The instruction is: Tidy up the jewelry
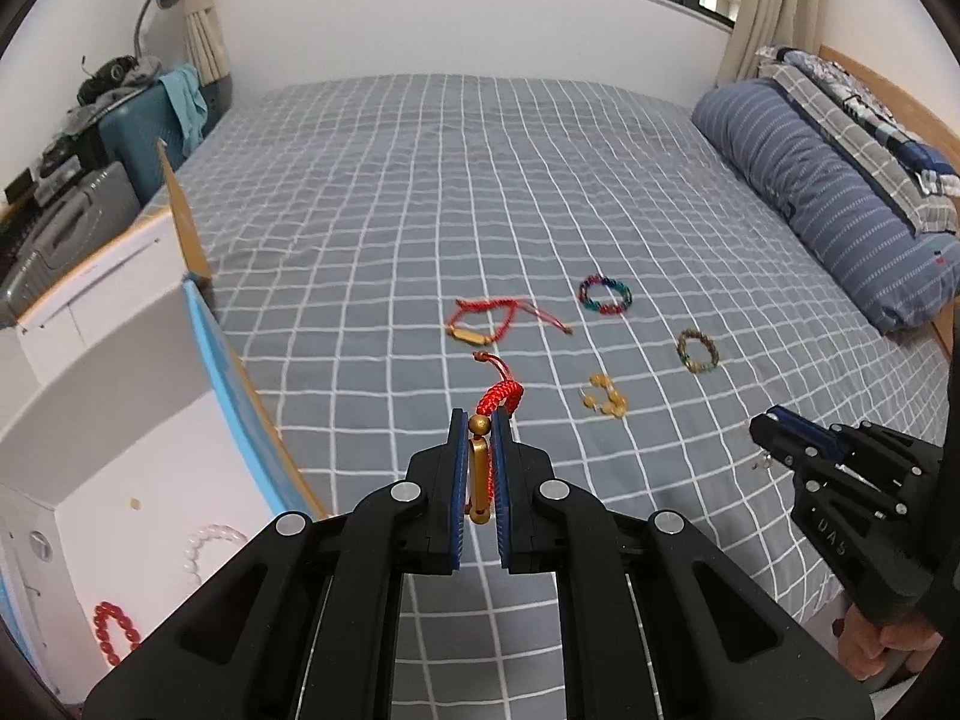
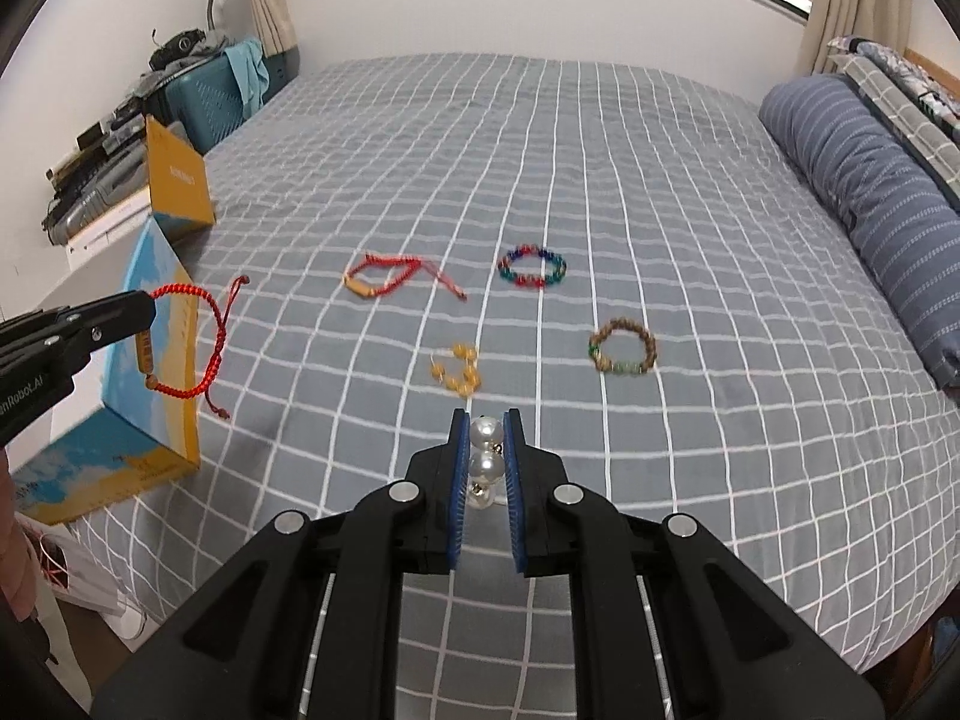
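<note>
My left gripper (image 1: 480, 420) is shut on a red cord bracelet with a gold bar (image 1: 480, 474), held in the air beside the open box (image 1: 144, 468); it also shows in the right wrist view (image 2: 192, 342). My right gripper (image 2: 485, 420) is shut on a string of white pearls (image 2: 485, 462) above the bed. On the bed lie a second red cord bracelet (image 2: 384, 276), a multicoloured bead bracelet (image 2: 532, 267), a brown bead bracelet (image 2: 624, 347) and a yellow bead bracelet (image 2: 457, 375). The box holds a white pearl bracelet (image 1: 207, 549) and a red bead bracelet (image 1: 114, 630).
The grey checked bed (image 1: 480, 180) fills both views. A blue striped pillow (image 1: 840, 204) and folded bedding lie at the right. Suitcases (image 1: 144, 120) and clutter stand at the far left. The box lid (image 2: 177, 186) stands upright at the bed's left edge.
</note>
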Demonstrator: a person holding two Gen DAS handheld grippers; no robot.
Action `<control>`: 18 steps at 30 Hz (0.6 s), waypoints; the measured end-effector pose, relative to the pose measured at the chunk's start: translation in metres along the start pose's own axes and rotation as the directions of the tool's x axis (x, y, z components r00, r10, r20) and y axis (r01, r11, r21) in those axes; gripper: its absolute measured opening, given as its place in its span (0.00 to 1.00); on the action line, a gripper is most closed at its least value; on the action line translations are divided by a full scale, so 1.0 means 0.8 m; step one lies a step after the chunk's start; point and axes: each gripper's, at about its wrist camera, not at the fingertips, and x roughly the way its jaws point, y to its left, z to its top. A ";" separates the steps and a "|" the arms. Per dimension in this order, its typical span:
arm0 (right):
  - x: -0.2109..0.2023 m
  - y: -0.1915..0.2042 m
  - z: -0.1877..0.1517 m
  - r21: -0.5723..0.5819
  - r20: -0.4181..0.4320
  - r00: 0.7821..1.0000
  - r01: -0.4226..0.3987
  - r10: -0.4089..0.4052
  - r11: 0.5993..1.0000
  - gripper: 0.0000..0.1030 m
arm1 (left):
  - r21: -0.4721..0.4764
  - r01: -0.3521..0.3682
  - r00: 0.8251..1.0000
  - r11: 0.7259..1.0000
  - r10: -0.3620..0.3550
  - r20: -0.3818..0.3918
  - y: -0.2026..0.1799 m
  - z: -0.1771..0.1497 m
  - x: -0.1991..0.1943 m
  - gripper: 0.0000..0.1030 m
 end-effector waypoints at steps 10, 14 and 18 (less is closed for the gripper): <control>-0.012 0.020 0.044 -0.011 0.057 0.998 -0.020 0.021 1.000 0.11 | -0.040 -0.040 0.998 0.998 0.042 0.045 0.034 0.018 -0.031 0.07; -0.014 0.033 0.059 -0.019 0.074 0.997 -0.034 0.035 0.999 0.11 | -0.066 -0.060 0.996 0.996 0.064 0.060 0.052 0.021 -0.044 0.07; -0.016 0.048 0.070 -0.025 0.088 0.995 -0.053 0.055 0.998 0.11 | -0.115 -0.083 0.993 0.990 0.092 0.074 0.081 0.021 -0.058 0.07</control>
